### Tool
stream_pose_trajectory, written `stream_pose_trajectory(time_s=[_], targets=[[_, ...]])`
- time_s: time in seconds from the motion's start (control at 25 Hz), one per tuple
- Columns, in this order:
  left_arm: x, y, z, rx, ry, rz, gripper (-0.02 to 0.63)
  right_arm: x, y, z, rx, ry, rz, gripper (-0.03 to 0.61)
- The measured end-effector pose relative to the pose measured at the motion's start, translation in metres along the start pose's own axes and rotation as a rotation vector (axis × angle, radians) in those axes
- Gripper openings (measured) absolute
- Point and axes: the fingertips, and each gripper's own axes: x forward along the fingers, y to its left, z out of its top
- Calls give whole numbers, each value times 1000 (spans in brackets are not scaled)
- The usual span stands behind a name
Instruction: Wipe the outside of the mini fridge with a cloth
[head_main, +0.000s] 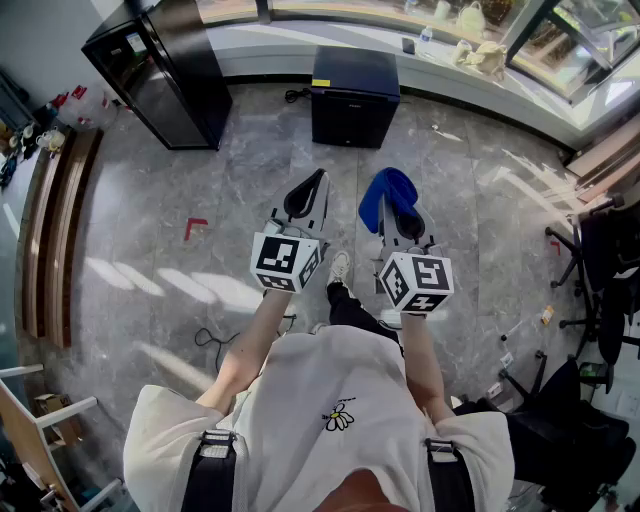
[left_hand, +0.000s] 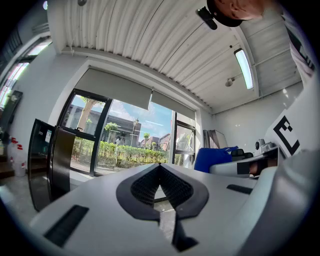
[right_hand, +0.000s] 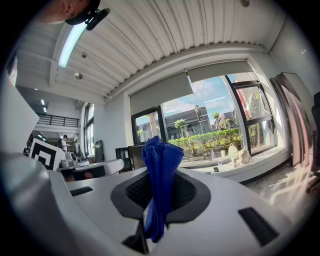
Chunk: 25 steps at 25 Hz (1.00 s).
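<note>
My right hand-held gripper (head_main: 406, 220) pinches the blue cloth (head_main: 384, 194); my left hand-held gripper (head_main: 316, 180) is pressed together, empty. No wiping yet: next I must reach the mini fridge (head_main: 354, 98).

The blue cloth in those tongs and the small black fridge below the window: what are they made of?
The cloth looks like soft woven fabric, maybe microfibre: matte, finely textured, folding limply. The mini fridge seems painted metal or plastic: smooth dark panels with a slight sheen, too distant to be sure.
</note>
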Motion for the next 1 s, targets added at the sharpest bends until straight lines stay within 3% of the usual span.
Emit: stream_pose_trajectory(time_s=[0.4, 0.6, 1.0], targets=[[153, 57, 24, 59, -23, 8, 3, 141, -75, 41, -22, -2, 61, 64], [200, 79, 26, 46, -29, 9, 3, 190, -91, 50, -32, 7, 78, 64], [299, 131, 9, -4, -5, -49, 3, 289, -136, 66, -48, 30, 6, 64]])
